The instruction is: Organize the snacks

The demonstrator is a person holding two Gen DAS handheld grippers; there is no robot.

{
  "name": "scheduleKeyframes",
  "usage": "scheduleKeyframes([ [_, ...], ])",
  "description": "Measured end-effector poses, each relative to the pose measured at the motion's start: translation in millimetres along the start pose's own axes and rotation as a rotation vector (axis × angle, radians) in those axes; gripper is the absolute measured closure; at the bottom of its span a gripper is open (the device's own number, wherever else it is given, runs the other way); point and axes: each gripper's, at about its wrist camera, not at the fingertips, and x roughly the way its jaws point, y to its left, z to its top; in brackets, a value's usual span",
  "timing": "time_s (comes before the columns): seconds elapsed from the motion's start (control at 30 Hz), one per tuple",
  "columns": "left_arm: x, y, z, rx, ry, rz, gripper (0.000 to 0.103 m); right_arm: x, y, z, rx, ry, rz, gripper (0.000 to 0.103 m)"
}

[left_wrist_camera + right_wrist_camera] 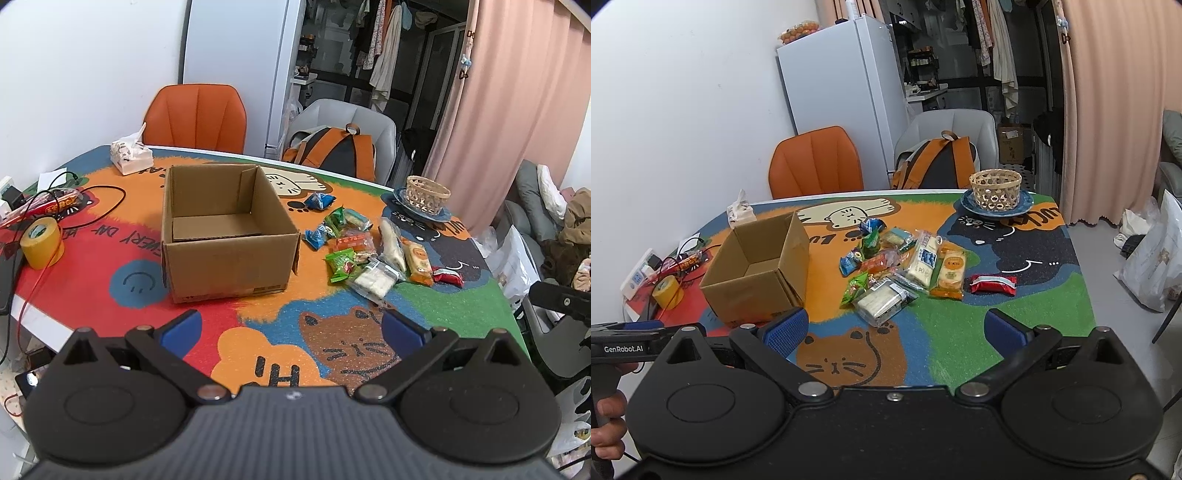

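Before you on the table [110, 295] sits the cardboard box [225, 232], with the snack packets [369, 251] scattered just to its right. Behind the snacks, a basket [426, 194] rests on a plate [443, 216]. Left of the box stands a tape roll [40, 242], and behind it a tissue pack [131, 157].

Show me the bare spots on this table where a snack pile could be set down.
Free: the near mat between both open tools and the cardboard box; also the dark patch between the red packet and the woven basket. Crowded: the snack pile right of the box, and the far-left corner around the tape roll.
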Motion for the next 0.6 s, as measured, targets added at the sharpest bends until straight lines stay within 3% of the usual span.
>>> scheduleKeyframes([
  [0.6, -1.3, -2.0, 0.5, -0.003, -0.004, -0.005, 0.000, -0.9, 3.9, 0.4, -0.025, 0.000, 0.004, 0.000],
])
